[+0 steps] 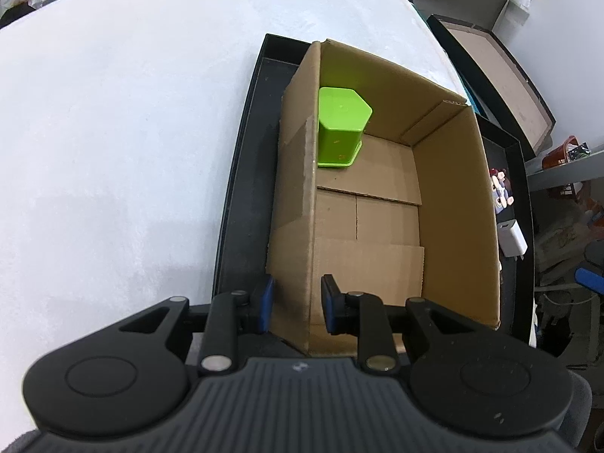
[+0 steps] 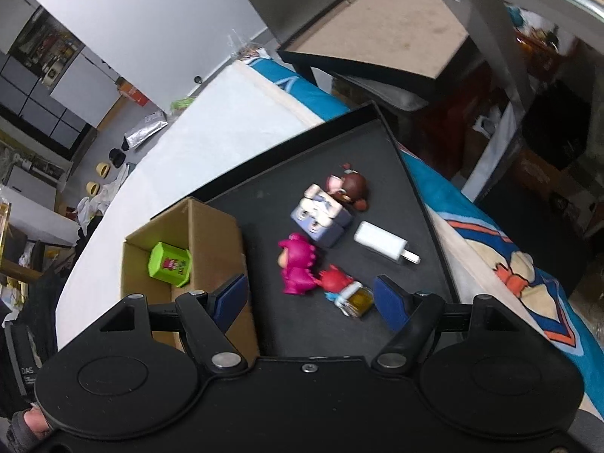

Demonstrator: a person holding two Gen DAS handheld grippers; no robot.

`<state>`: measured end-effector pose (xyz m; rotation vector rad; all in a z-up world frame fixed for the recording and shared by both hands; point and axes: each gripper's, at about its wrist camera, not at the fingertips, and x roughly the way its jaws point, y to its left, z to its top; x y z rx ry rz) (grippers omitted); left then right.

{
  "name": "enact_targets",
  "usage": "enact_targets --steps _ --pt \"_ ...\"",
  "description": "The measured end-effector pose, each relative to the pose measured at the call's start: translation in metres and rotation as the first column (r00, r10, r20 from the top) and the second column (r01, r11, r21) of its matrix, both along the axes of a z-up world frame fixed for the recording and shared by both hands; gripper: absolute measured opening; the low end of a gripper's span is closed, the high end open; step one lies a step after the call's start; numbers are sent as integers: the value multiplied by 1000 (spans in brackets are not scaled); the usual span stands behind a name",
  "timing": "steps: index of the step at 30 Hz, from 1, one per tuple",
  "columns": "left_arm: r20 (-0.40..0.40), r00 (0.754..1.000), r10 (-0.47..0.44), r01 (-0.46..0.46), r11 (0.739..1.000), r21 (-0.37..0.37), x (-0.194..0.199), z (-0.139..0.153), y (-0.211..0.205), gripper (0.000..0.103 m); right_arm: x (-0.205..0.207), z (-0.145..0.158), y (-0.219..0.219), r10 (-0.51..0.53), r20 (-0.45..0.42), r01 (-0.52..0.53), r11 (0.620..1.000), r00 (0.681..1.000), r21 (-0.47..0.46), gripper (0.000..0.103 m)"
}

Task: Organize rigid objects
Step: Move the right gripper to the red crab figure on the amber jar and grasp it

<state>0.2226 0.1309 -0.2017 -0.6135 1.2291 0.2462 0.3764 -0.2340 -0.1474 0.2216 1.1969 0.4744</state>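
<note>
A cardboard box (image 1: 453, 207) stands on a black tray (image 1: 241, 188) with a green hexagonal container (image 1: 339, 132) upright in its far left corner. My left gripper (image 1: 298, 302) is shut on the box's near left wall, one pad on each side. In the right wrist view, my right gripper (image 2: 309, 300) hangs open above the tray (image 2: 264, 196), nothing pressed between its pads. Just ahead of it lie a pink figure (image 2: 296, 264), a red figure (image 2: 336, 281), a lavender toy (image 2: 321, 219), a brown-haired doll (image 2: 353, 187) and a white charger (image 2: 381, 243). The box (image 2: 215, 234) and green container (image 2: 170, 264) sit left of them.
The tray rests on a white tabletop (image 1: 113, 132). A blue patterned cloth (image 2: 528, 264) covers the surface right of the tray. A black-framed board (image 2: 396, 37) leans beyond the tray's far corner. The charger (image 1: 511, 239) and doll (image 1: 500, 188) show right of the box.
</note>
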Motion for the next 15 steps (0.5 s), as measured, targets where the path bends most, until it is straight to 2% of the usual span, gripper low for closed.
enact_targets --steps 10,15 --pt "-38 999 0 2 999 51 6 0 -8 24 2 -34 -8 70 -81 -73 997 994 -40 72" --pt "-53 999 9 -6 998 55 6 -2 -6 22 6 -46 1 108 -87 -114 991 990 -67 72"
